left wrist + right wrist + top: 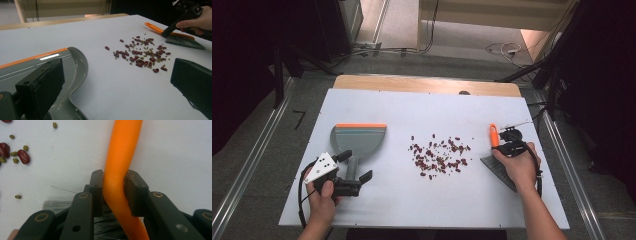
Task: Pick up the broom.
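A grey dustpan [360,140] with an orange lip lies at the left of the white board; in the left gripper view the dustpan [75,63] curves under the near jaw. My left gripper [356,165] stands open, its jaws on either side of the pan's handle without pressing it. Red and small green beans [439,155] are scattered mid-board, and the beans [143,53] lie ahead of my left gripper [117,75]. At the right lies a hand brush with an orange handle [494,135] and grey bristles [498,169]. My right gripper [114,178] is shut on the orange handle [120,150].
The white board [412,200] rests on a wooden table whose far edge [427,84] shows beyond it. Metal rails run along both sides on the floor. Cables lie on the floor beyond the table.
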Available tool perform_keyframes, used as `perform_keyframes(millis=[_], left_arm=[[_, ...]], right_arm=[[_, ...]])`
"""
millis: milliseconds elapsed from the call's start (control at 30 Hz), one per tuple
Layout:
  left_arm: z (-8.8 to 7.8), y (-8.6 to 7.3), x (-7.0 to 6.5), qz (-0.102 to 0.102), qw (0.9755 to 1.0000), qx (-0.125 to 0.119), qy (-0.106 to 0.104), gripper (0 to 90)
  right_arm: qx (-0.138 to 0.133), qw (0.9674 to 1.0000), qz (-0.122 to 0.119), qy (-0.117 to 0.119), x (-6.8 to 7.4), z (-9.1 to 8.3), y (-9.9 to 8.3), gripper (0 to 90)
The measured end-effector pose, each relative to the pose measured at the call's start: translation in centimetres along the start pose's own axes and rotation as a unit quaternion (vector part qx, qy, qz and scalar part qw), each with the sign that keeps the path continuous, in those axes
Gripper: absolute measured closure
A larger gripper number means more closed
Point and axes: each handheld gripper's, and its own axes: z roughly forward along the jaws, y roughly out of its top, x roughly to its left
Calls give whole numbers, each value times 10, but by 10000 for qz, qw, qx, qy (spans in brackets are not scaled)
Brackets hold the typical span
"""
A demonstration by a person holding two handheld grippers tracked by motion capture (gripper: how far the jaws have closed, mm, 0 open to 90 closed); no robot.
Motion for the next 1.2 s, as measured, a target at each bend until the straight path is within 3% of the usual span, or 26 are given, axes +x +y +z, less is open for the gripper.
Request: perform_keyframes(millis=[133,233,367,533,567,833,933,1200], left_arm=[[-1,1,0,8,10000,-11,0,1],[0,1,-1,1,10000,-24,0,1],[-1,2,-2,35,10000,-40,-17,1],[-1,3,-5,44,10000,-69,-32,1],[-1,3,-5,45,10000,-78,-41,1],[1,8,-11,136,9998,-118,-102,1],[1,10,-13,157,9997,-141,-120,1],[-2,16,-15,228,9993,-256,-137,1]], right_arm=[[-338,9994,55,-79,2,-4,-7,678],[-697,9975,132,-4,0,-10,-14,679],[-1392,9900,190,132,-4,-22,-28,679],[-2353,9717,59,223,-5,-33,-50,679],[-2481,9686,51,164,-5,-35,-54,679],[-3407,9381,236,584,-13,-58,-71,687],[-3614,9299,267,636,-14,-66,-74,688],[-4009,9128,246,743,-5,-86,-75,689]])
